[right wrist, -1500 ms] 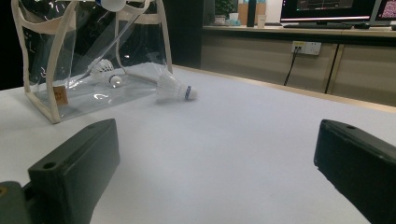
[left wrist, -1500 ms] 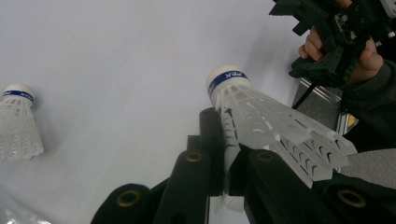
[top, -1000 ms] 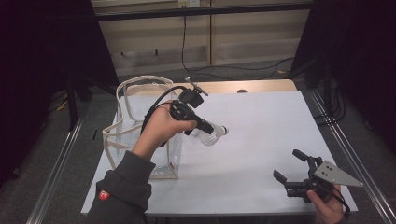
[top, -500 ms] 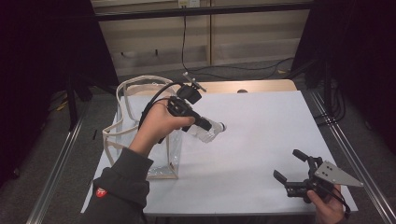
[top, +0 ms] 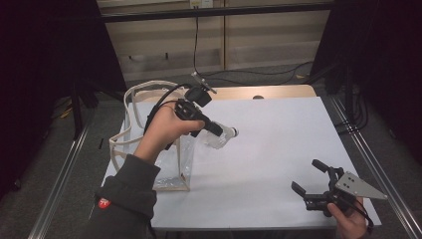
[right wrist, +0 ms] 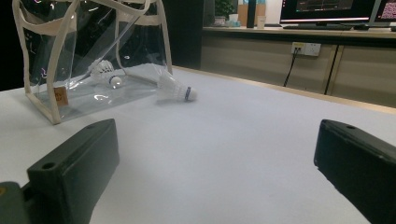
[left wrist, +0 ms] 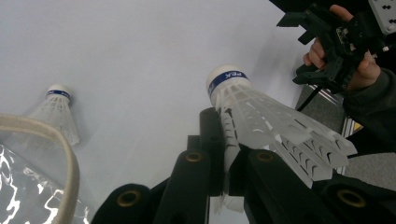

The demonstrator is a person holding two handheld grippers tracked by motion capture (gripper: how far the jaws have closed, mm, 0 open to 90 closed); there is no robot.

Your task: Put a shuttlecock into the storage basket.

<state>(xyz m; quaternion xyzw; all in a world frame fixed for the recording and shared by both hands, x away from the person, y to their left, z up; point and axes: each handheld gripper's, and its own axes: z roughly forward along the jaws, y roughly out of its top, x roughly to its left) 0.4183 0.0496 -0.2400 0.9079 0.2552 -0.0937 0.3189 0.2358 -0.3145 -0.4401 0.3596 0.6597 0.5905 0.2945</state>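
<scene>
My left gripper hovers over the white table, just right of the clear bag, and is shut on a white shuttlecock. In the left gripper view the jaws of that gripper pinch the skirt of the shuttlecock, whose blue-banded cork points away. A second shuttlecock lies on the table beside the bag's rim. My right gripper rests open near the front right corner. Its view shows the lying shuttlecock and another shuttlecock inside the bag.
The bag has cream handles and stands at the table's left edge. A wooden strip runs along the far edge, with cables on the floor beyond. The white surface stretches between the two grippers.
The left hand has lifted slightly and drifted toward the bag with the shuttlecock still gripped. The right gripper has stayed where it was.
</scene>
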